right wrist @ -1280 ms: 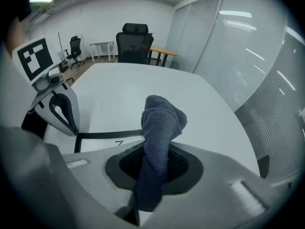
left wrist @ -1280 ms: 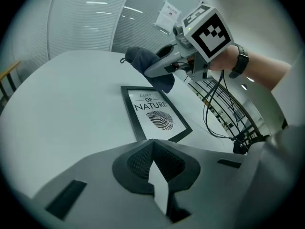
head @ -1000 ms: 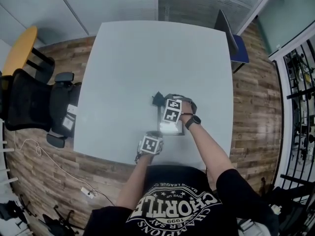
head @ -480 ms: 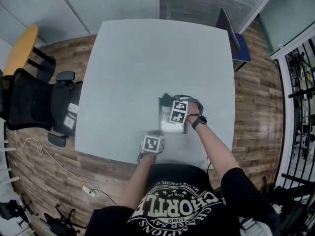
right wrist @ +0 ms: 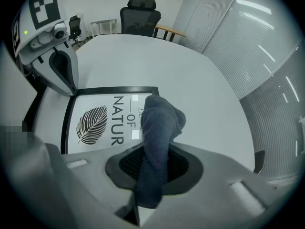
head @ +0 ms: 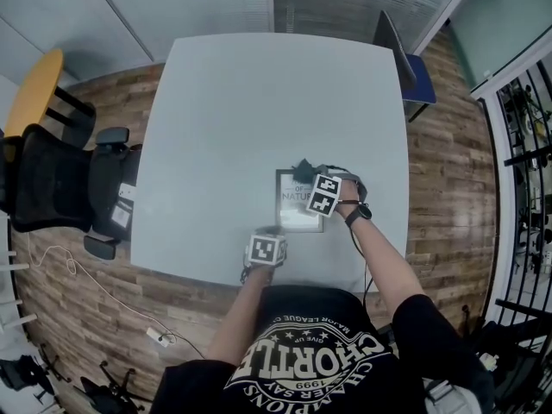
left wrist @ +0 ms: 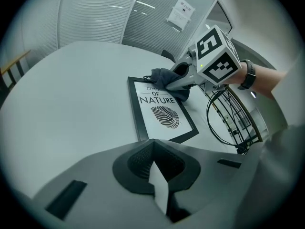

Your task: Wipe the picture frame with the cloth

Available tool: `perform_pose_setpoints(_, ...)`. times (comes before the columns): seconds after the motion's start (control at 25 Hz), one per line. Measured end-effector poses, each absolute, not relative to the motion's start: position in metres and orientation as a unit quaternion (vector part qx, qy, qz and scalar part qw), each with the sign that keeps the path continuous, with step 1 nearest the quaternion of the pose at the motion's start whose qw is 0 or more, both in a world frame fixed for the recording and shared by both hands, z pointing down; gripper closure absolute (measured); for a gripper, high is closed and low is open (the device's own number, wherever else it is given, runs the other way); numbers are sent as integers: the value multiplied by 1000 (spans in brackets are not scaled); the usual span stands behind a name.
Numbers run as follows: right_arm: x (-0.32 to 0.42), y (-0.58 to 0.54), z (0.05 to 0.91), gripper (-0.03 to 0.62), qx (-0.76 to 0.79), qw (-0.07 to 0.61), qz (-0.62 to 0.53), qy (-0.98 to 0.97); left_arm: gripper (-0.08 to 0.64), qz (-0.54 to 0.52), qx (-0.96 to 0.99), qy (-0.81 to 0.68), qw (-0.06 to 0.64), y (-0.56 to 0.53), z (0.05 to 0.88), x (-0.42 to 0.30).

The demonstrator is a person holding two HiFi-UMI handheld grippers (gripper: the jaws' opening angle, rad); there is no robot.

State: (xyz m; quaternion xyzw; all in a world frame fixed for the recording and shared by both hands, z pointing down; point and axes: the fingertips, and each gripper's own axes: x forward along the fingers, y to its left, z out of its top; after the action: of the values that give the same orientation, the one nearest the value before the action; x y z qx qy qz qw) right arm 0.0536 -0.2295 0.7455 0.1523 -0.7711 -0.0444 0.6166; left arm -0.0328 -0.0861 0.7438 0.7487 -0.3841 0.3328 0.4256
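Right gripper (right wrist: pixel 153 166): clamped tight on dark cloth (right wrist: pixel 159 120), bunched end resting on the far end of the picture frame (left wrist: pixel 162 116), over part of the printed words. Left gripper (left wrist: pixel 155 166): jaws closed together, nothing between them, tip at the frame's near left corner, contact unclear. Frame itself flat on the pale table (head: pixel 259 102), black-bordered, leaf print below the lettering. Black office chair (head: pixel 52 184) well off to the frame's left, beyond the table edge.
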Motion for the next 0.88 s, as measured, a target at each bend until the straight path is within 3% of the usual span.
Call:
perform_pose_setpoints(0.24,1,-222,725,520,141,562,-31,-814,565,324,745,-387,435,-86,744,-31)
perform_pose_setpoints(0.52,-44,-210,731,520,107,562,-44,-819,565,311,741,-386,452,-86,744,-34)
perform_pose_setpoints(0.88,-15,-206,746,520,114,592,-43,-797,565,315,740,-389,450,-87,744,-34)
